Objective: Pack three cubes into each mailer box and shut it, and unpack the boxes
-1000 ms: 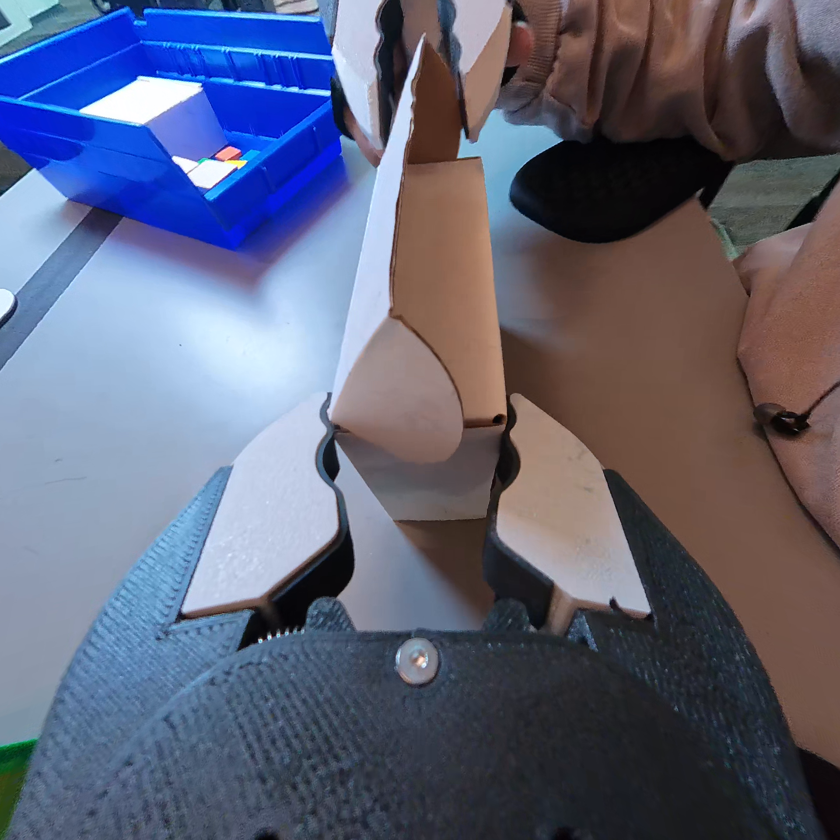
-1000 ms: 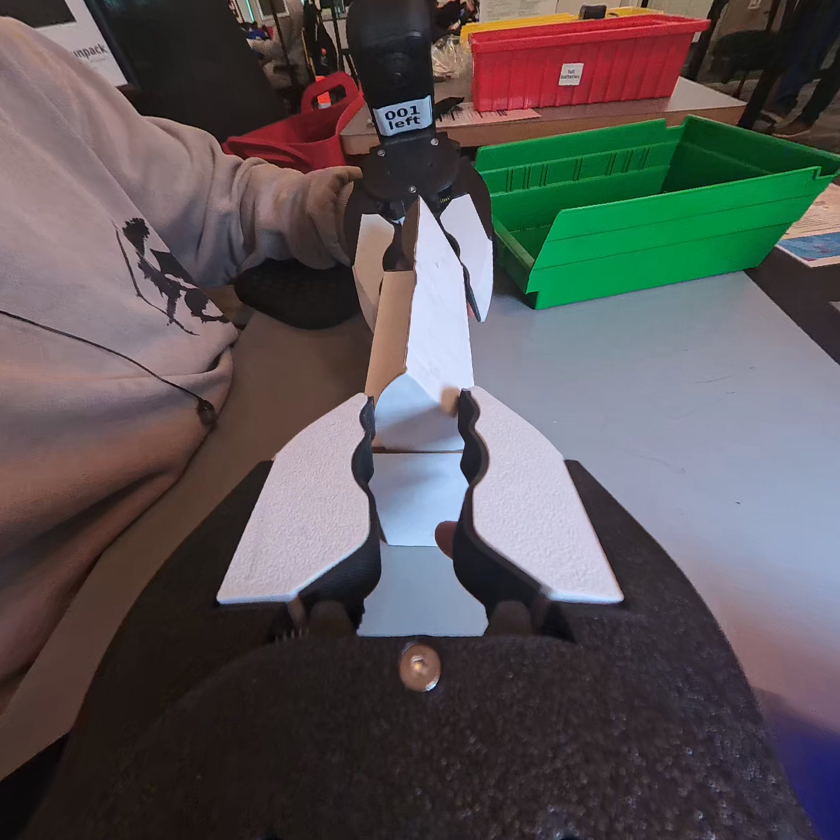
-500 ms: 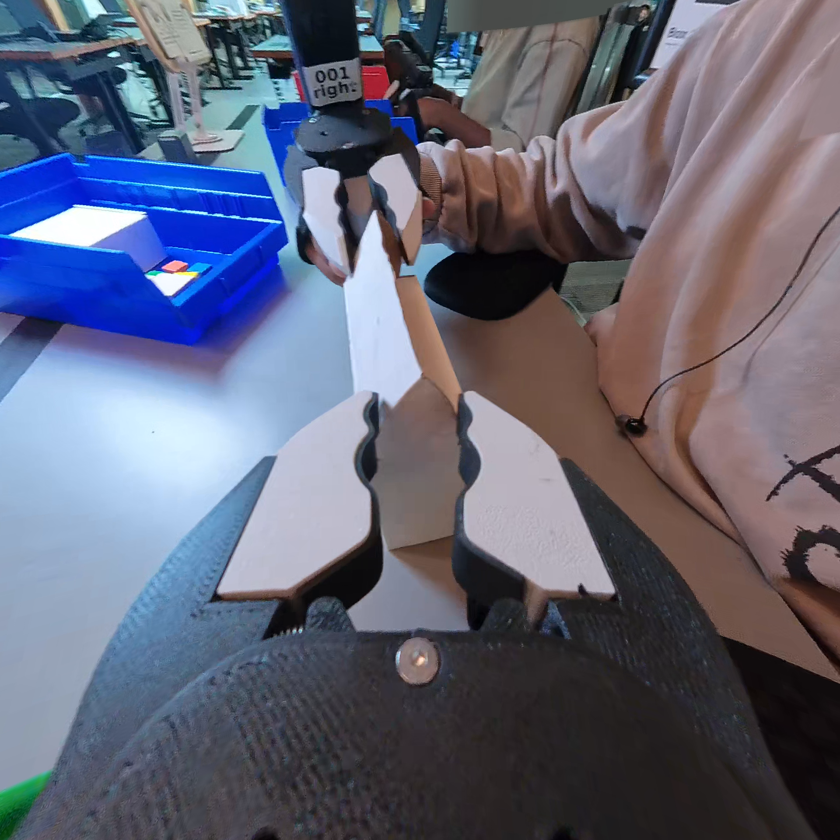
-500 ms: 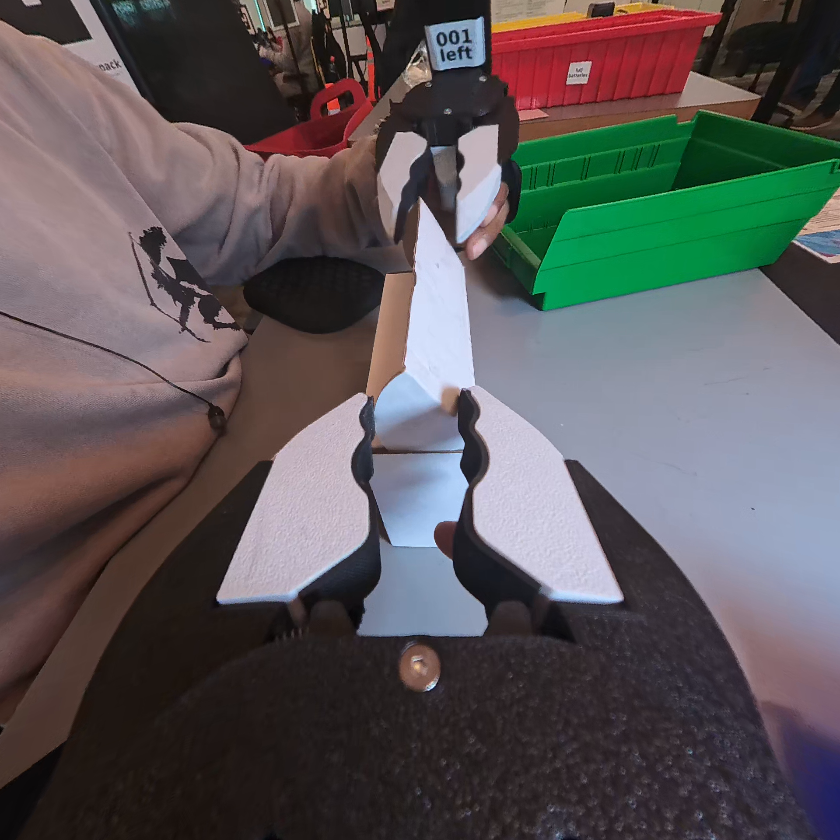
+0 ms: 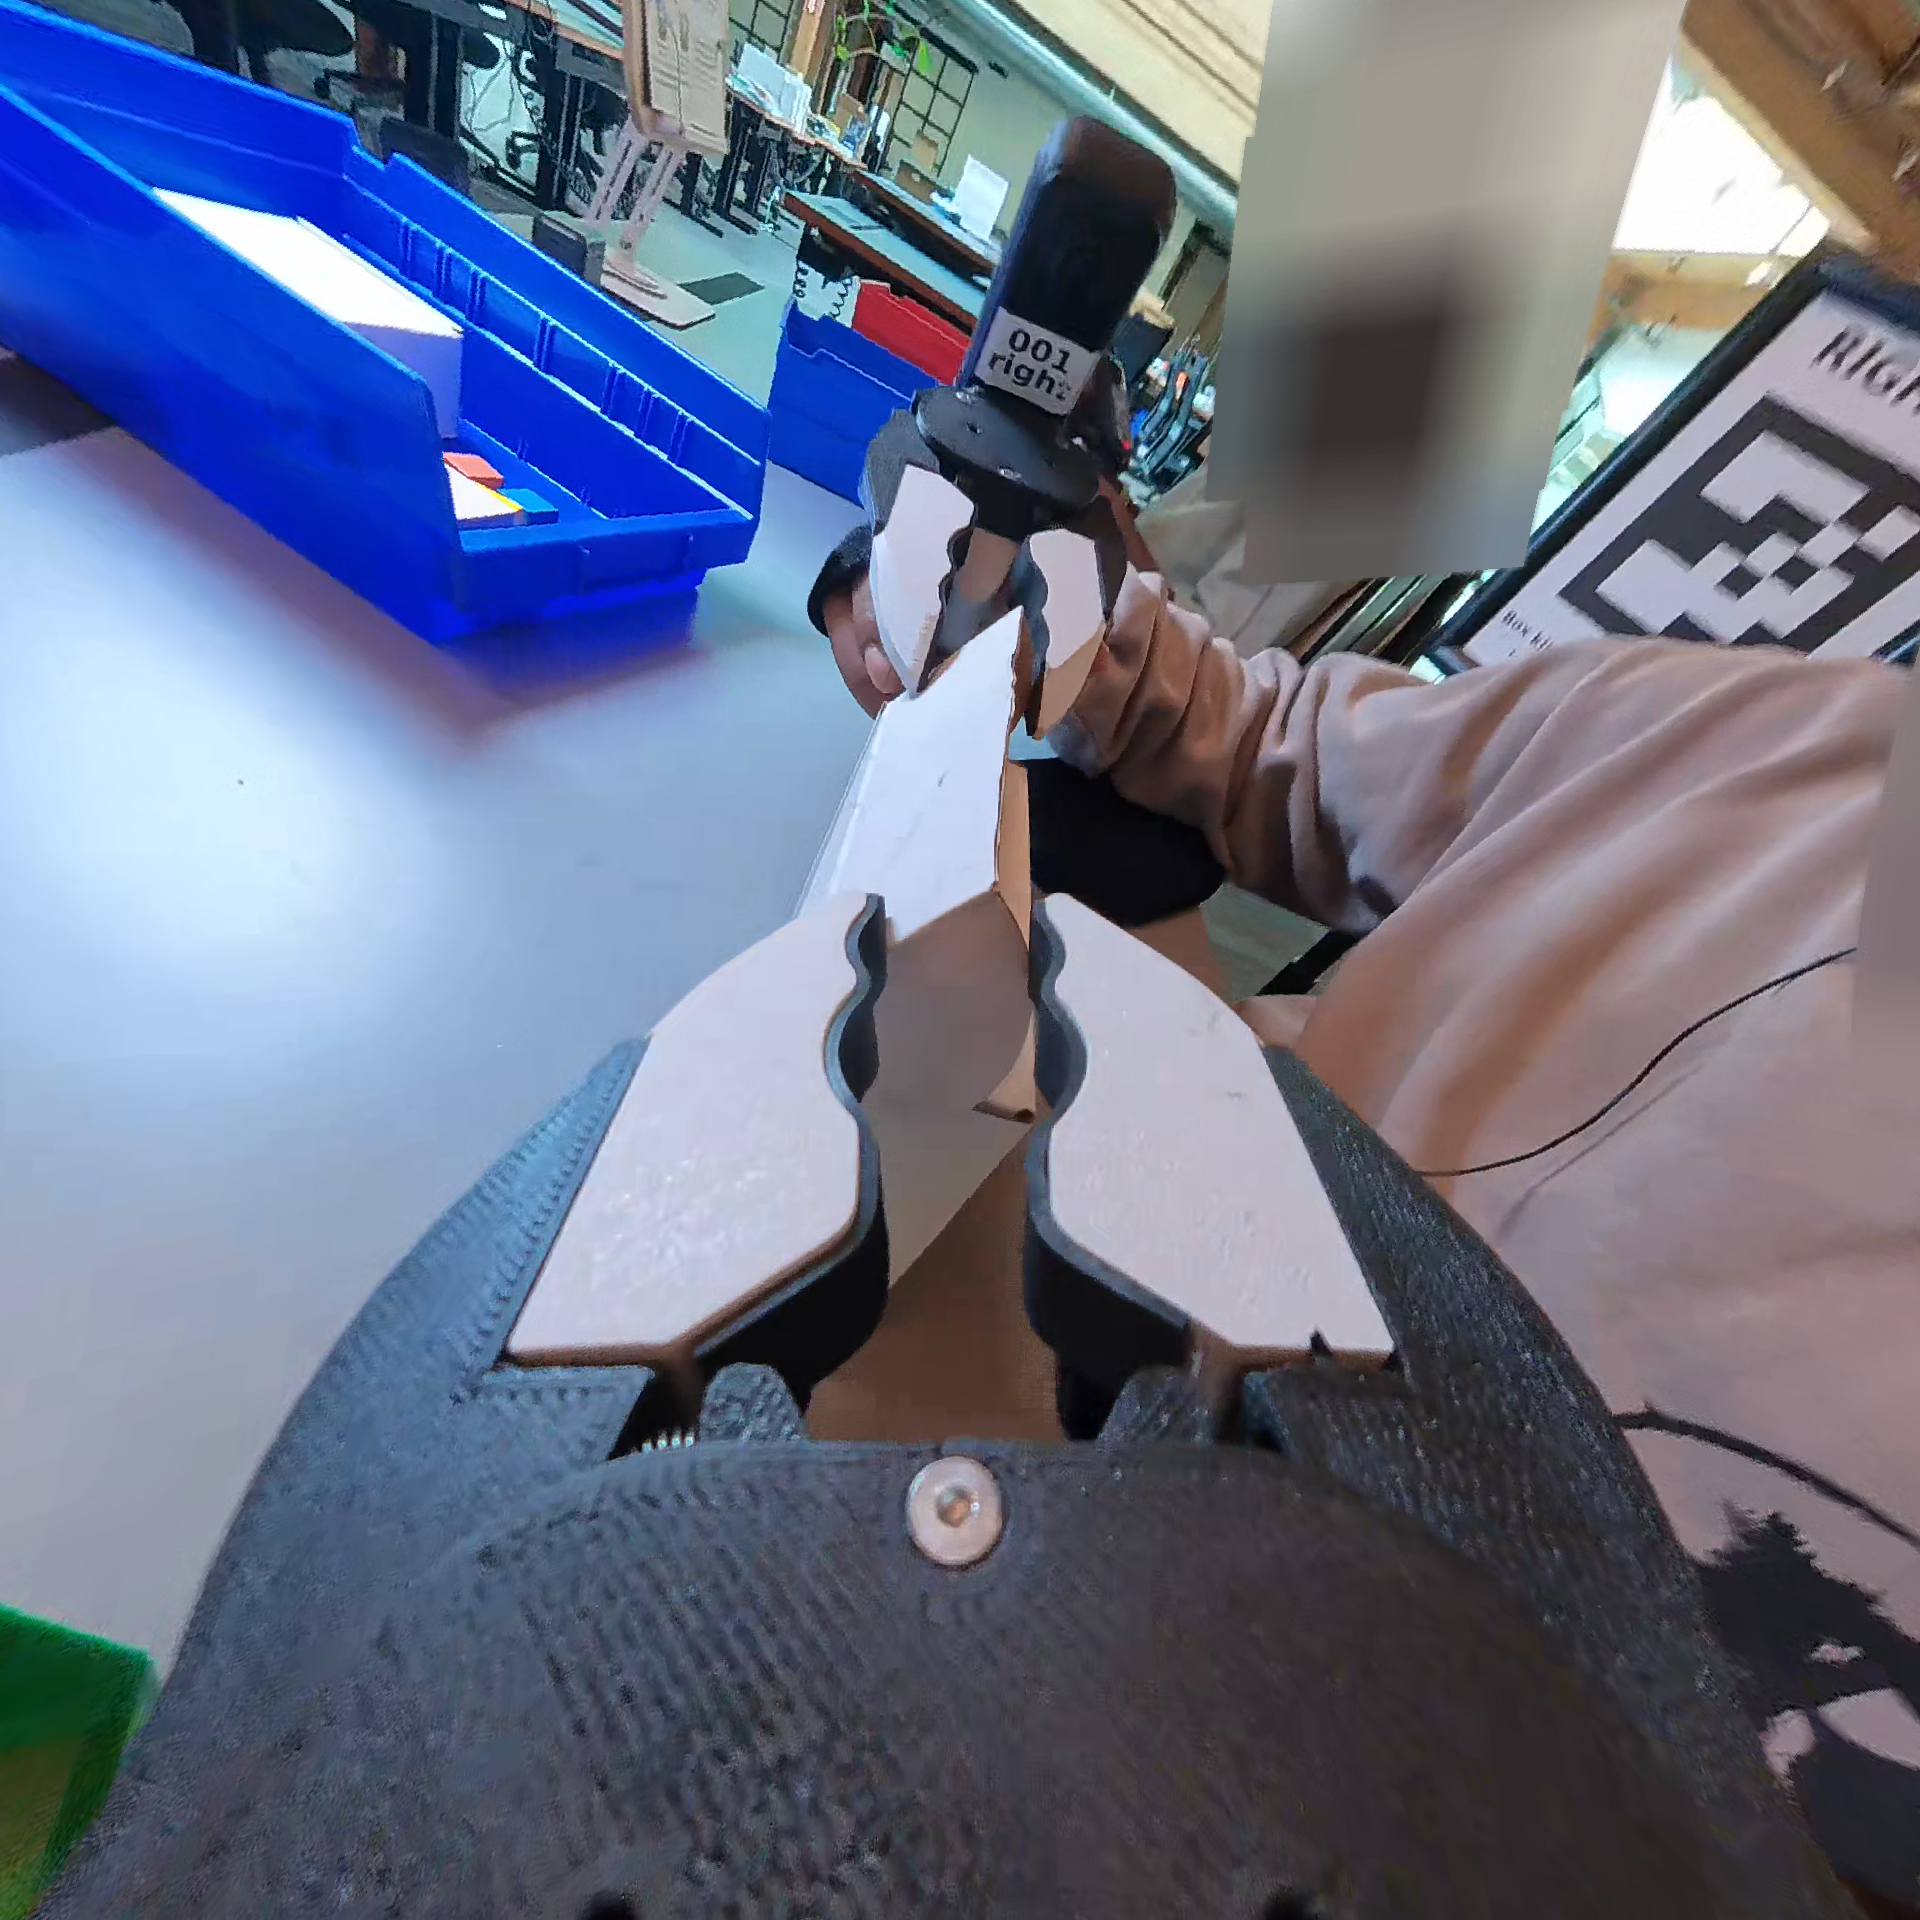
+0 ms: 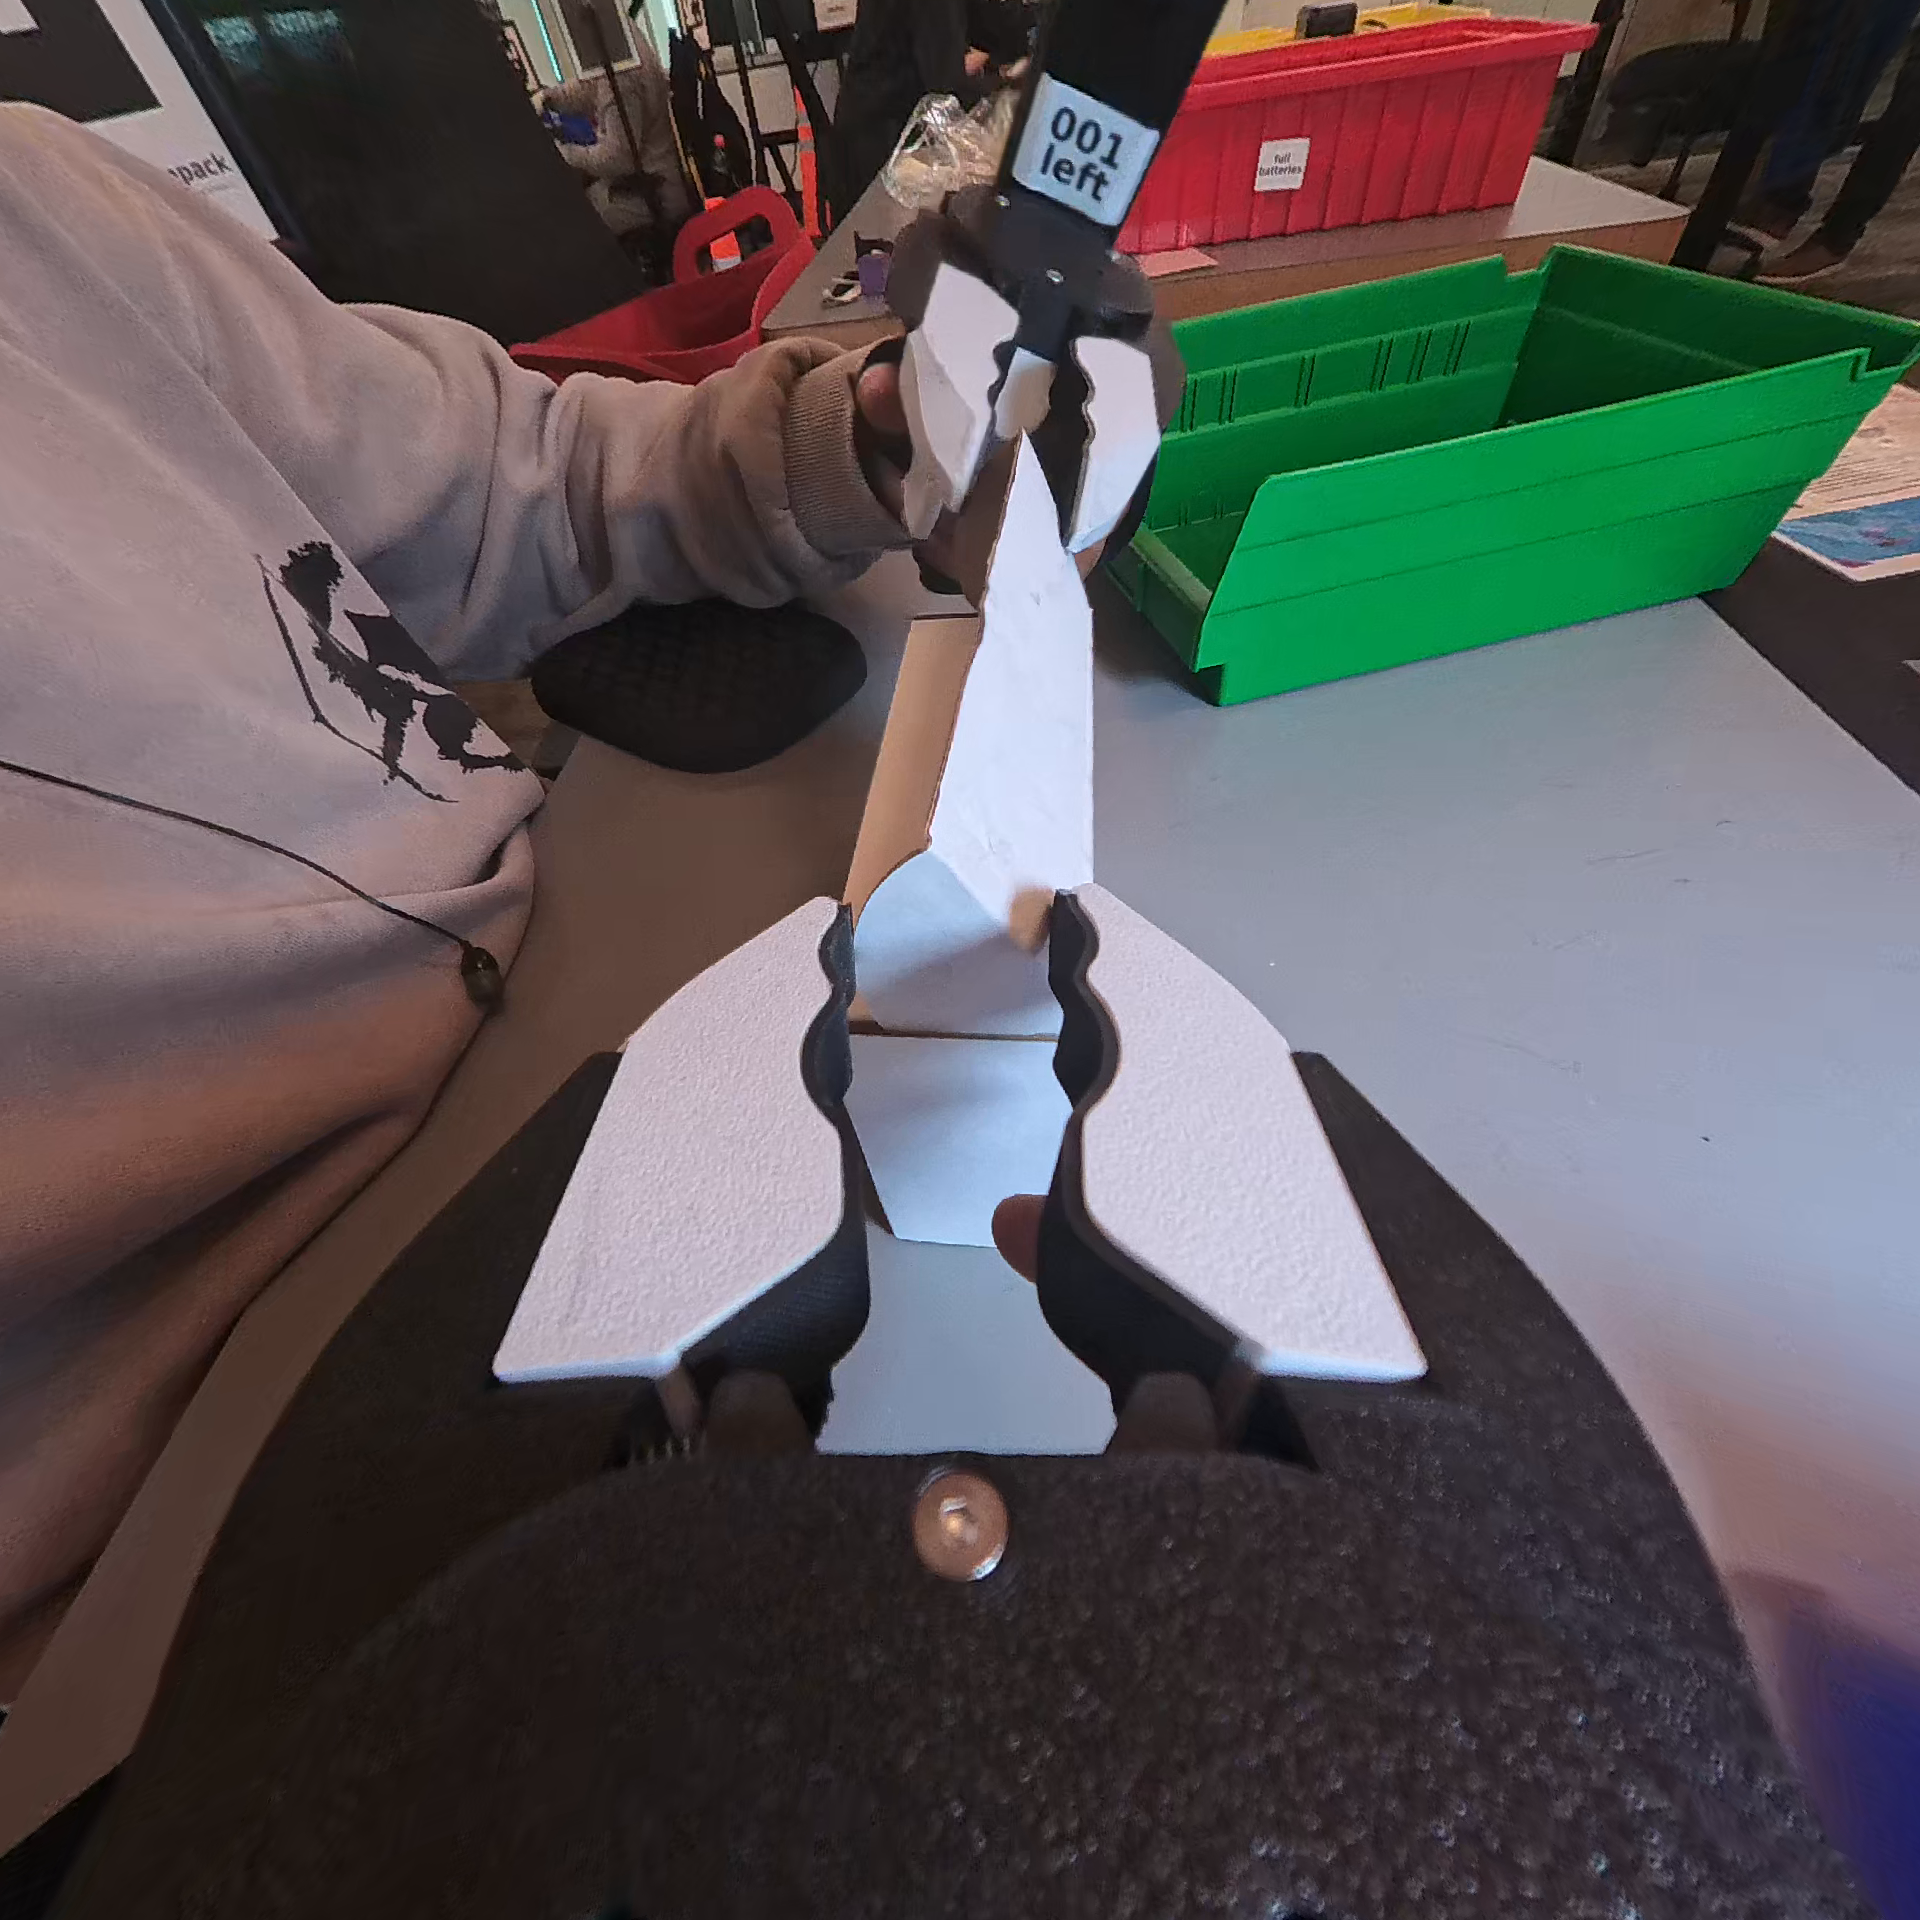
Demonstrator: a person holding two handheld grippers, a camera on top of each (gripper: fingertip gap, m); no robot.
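Your grey surface [image 6: 1455, 935] carries the green bin [image 6: 1507, 488] far right. Since a second ago you've raised the mailer box [image 6: 1023, 748] higher off it, stretched between you. Your left claw [image 5: 956, 1049] and right claw [image 6: 956, 1049] each pinch an end.

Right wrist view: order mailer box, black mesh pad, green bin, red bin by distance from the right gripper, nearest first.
From the right gripper:
1. Mailer box, between its fingers, stretching ahead.
2. Black mesh pad, ahead left at the table edge.
3. Green bin, ahead right on the table.
4. Red bin, behind the green one, on another table.
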